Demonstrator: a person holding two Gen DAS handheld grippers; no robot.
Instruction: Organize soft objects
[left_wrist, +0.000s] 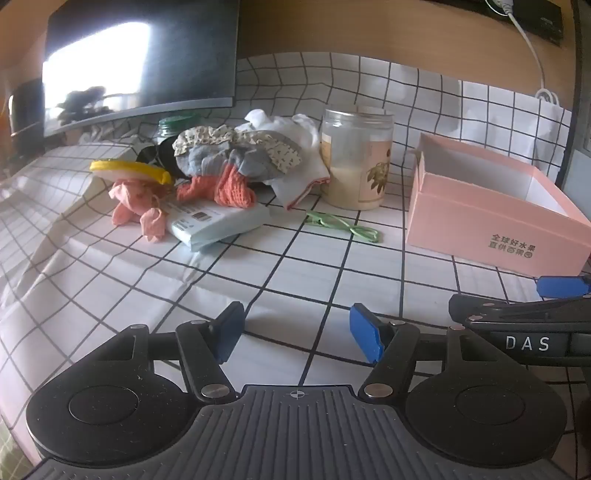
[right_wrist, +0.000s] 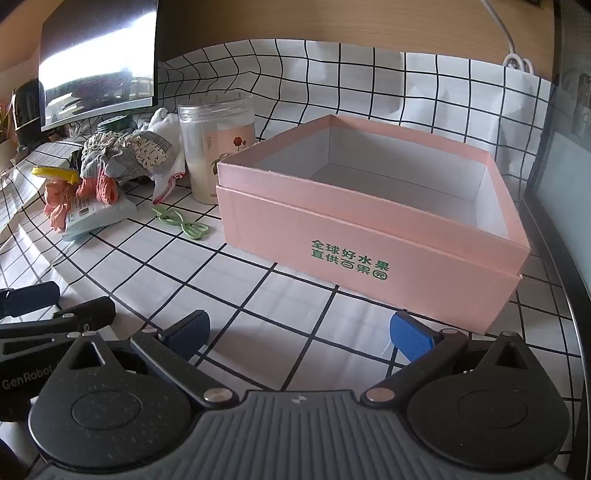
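Note:
A heap of soft things lies at the back left of the checked cloth: grey and orange socks (left_wrist: 225, 166) (right_wrist: 107, 173), a floral cloth (left_wrist: 207, 138), a white cloth (left_wrist: 295, 147) and a crumpled pink piece (left_wrist: 133, 203) (right_wrist: 55, 206). An open pink box (left_wrist: 491, 206) (right_wrist: 369, 221) stands to the right, with nothing seen inside. My left gripper (left_wrist: 295, 332) hovers open over bare cloth, well short of the heap. My right gripper (right_wrist: 299, 336) is open in front of the box, nothing between its fingers.
A clear jar (left_wrist: 356, 158) (right_wrist: 218, 147) with pale powder stands between heap and box. A green clip (left_wrist: 343, 227) (right_wrist: 181, 221), a pale blue packet (left_wrist: 218, 223), a yellow disc (left_wrist: 129, 170) and a green-lidded jar (left_wrist: 177, 123) lie nearby. A dark monitor (left_wrist: 140, 62) stands behind.

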